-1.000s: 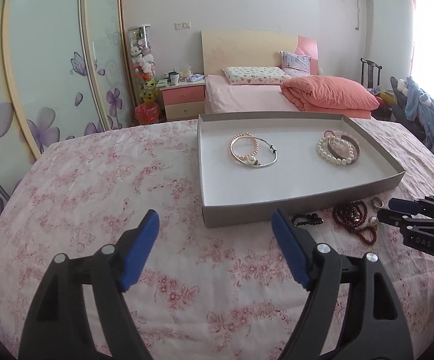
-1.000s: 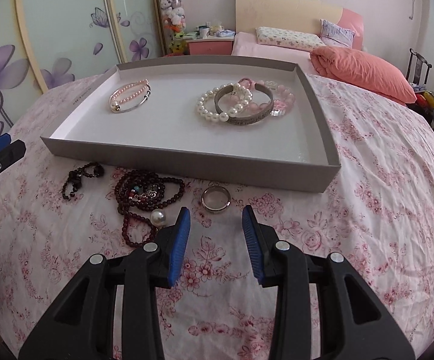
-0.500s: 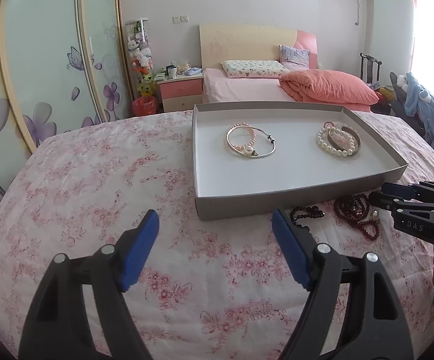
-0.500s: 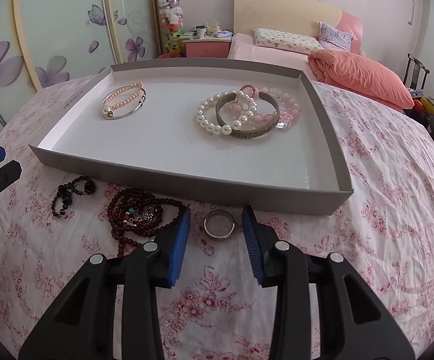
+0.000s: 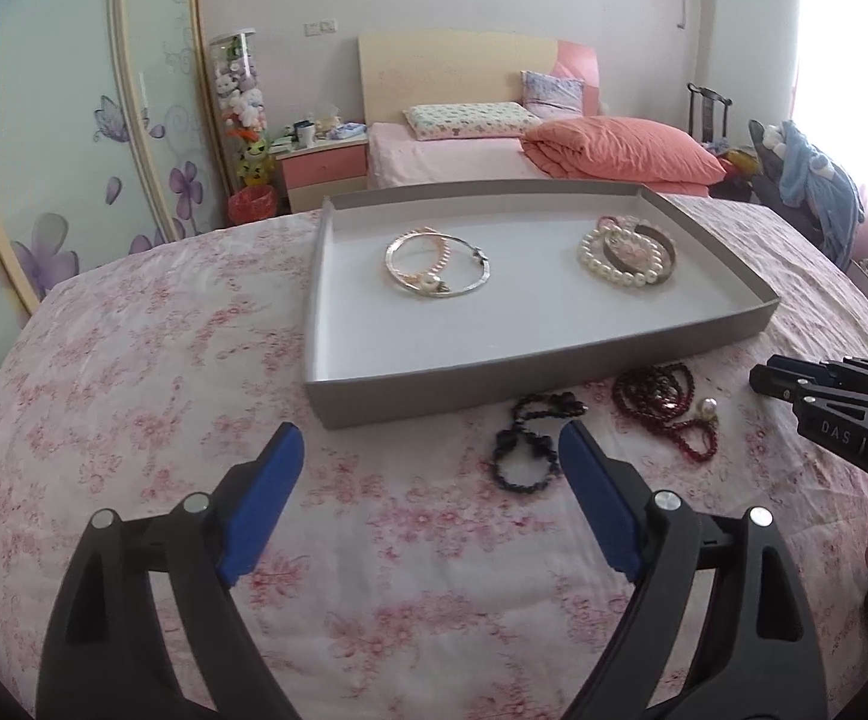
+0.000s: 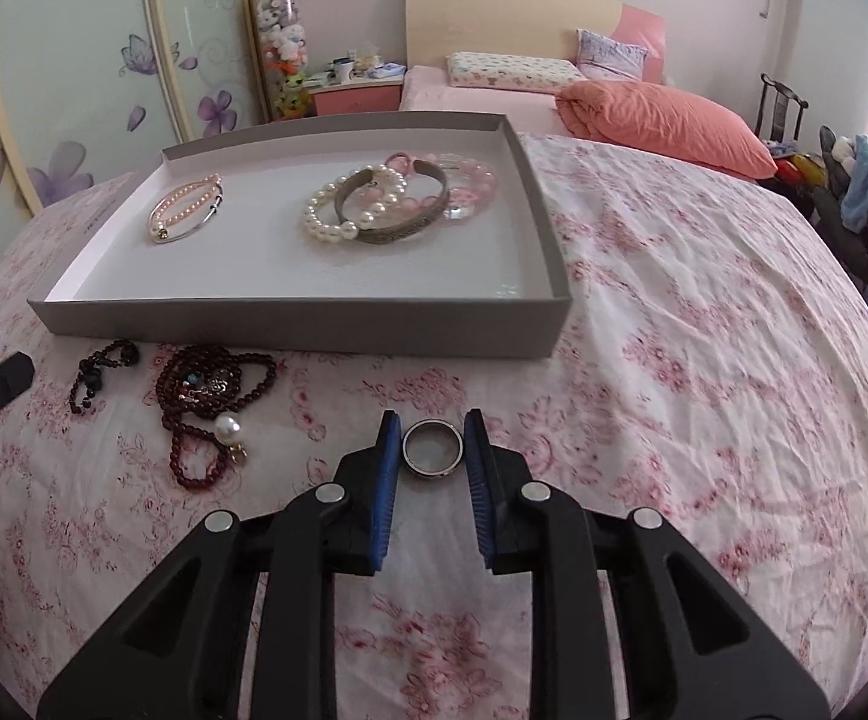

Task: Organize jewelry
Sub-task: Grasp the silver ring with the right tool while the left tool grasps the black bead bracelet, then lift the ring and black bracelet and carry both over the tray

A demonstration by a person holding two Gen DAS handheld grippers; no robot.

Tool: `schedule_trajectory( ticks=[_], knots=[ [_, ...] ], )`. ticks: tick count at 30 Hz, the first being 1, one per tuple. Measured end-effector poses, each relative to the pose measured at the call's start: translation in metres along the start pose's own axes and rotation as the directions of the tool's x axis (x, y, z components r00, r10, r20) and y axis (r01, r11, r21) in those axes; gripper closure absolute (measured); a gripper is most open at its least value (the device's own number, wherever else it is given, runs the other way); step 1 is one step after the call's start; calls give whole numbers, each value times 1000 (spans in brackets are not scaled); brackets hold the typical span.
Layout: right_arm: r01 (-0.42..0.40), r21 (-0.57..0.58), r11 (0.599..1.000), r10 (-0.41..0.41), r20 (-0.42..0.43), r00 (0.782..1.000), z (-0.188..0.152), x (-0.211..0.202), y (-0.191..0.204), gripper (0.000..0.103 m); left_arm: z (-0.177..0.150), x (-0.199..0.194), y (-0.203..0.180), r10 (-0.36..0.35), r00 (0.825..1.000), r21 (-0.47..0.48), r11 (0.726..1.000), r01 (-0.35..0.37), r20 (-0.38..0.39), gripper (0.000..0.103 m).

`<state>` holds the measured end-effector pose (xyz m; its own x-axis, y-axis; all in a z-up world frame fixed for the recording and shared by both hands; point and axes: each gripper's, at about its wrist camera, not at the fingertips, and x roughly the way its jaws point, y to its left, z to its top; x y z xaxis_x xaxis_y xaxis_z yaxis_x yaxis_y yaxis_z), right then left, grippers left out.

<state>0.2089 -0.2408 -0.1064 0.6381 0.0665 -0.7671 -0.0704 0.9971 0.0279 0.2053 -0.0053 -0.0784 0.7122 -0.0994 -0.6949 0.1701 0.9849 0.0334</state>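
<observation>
Behind right tool (image 5: 760, 377), ring unseen from left.

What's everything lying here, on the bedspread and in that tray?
tray: 1, grey, on the bedspread
pink bead bangle: 1, pink with silver, tray's left
pearl bracelet: 1, white, tray's middle
cuff: 1, dull silver, overlapping the pearls
pink bracelets: number unclear, behind the cuff
black beads: 1 strand, in front of the tray
red beads: 1 strand, dark red with a pearl, beside the black ones
ring: 1, silver, between the right fingers
bedspread: 1, pink floral
left gripper: black with blue pads, opening, empty
right gripper: same colours, closing around the ring
</observation>
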Motion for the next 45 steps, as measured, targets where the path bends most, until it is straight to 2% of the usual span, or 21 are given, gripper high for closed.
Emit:
schedule_trajectory(
  ticks=[5, 11, 21, 24, 26, 31, 36, 45],
  knots=[
    [4, 2, 1000, -4, 0, 1000, 0, 0, 1, 80, 2, 17, -20, -9, 999, 39, 999, 11, -48, 17],
    [-11, 14, 1000, 11, -2, 1000, 1, 1, -1, 80, 5, 37, -29, 19, 995, 27, 999, -17, -94, 19],
    [-14, 15, 1000, 14, -2, 1000, 1, 0, -4, 80, 10, 53, -37, 21, 990, 16, 1000, -19, -137, 41],
    [-14, 15, 1000, 14, -2, 1000, 0, 0, -5, 80, 11, 53, -41, 8, 991, 24, 1000, -5, -130, 61],
    [-15, 16, 1000, 15, -2, 1000, 0, 0, -5, 80, 11, 53, -41, 5, 992, 18, 1000, -2, -129, 84],
    [-16, 16, 1000, 16, -2, 1000, 0, 0, -5, 80, 5, 43, -27, 3, 993, -24, 1000, -6, -121, 92],
    [-22, 11, 1000, 22, -2, 1000, 0, 0, -3, 80, -12, 27, -3, 17, 992, -72, 997, -26, -127, 92],
    [-23, -1, 1000, 23, -3, 1000, 1, 0, 0, 80, -18, 22, 2, 12, 992, -90, 996, -24, -127, 91]
  ],
)
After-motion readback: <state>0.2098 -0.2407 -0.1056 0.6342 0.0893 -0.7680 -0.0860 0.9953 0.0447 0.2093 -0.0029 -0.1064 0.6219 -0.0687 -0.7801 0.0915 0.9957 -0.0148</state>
